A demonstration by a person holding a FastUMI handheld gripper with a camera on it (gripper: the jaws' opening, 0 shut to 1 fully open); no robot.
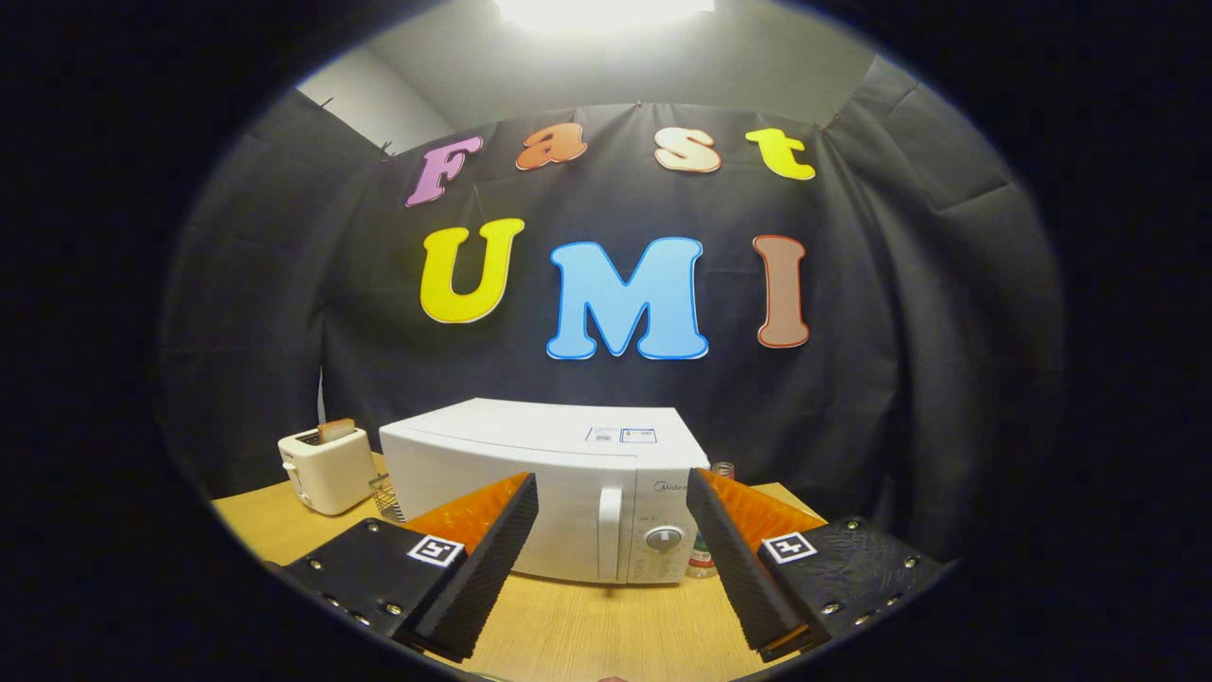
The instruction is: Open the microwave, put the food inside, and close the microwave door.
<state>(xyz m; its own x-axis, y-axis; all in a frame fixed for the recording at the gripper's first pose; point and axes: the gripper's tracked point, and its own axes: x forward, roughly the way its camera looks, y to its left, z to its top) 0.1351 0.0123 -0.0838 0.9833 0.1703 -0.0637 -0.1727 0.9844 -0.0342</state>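
Claw (611,540) is hanging wide open and empty, facing the white microwave (544,493) sitting door-shut on the wooden surface (568,630) just ahead. Its vertical door handle (611,532) looks rigid and smooth; hooking there should swing the light door without shifting the heavy body.
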